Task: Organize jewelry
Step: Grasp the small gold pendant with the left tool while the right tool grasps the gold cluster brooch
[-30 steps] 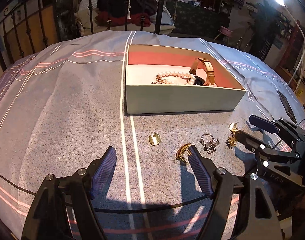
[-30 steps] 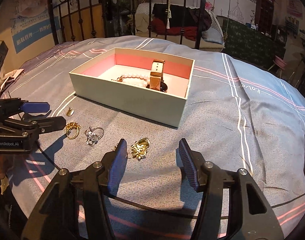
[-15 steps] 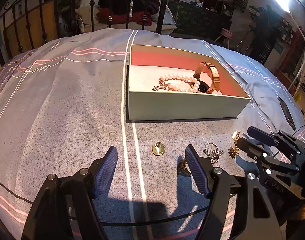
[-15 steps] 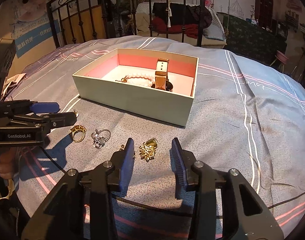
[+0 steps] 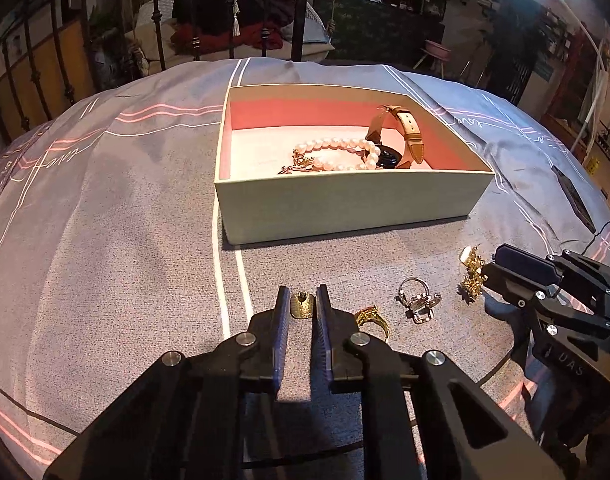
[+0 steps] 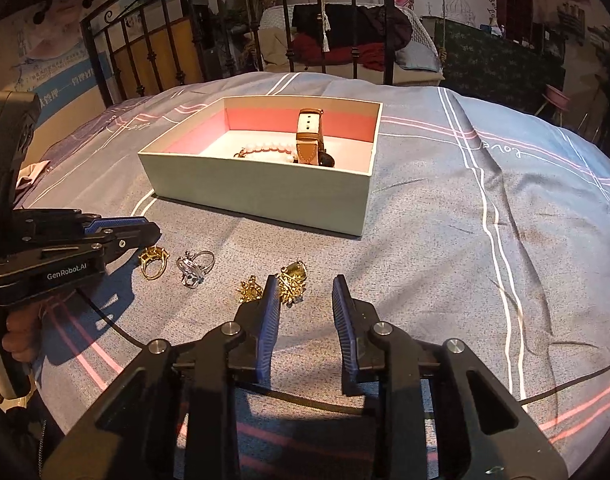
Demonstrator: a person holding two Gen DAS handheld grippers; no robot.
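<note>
The left gripper point(image 5: 302, 304) has its two blue fingers pulled in close on a small flat gold pendant point(image 5: 302, 306). The pendant sits right between the tips, on the grey bedsheet with pink and white lines point(image 5: 105, 240). The pictures do not show if the pads really press on it.

Just to the right of that gripper lies a gold ring with an orange stone point(image 5: 372, 317). Next comes a silver ring with a sparkly top point(image 5: 417, 300). Past that are gold flower-shaped earrings point(image 5: 471, 276), touching the tip of the right gripper.

The right gripper point(image 6: 303, 296) has its fingers partly apart, with a gap between them. One gold earring point(image 6: 292, 280) lies between the tips, close to the left finger point(image 6: 270, 312). The other gold earring point(image 6: 250, 289) lies just outside that finger. This gripper holds nothing.

A pale green cardboard box with a pink inside point(image 5: 345, 204) sits farther back on the bed. In it are a white pearl bracelet point(image 5: 337, 156) and a watch with a tan leather strap point(image 5: 409, 136). The strap stands up in a loop, and the bracelet lies right beside the watch.
</note>
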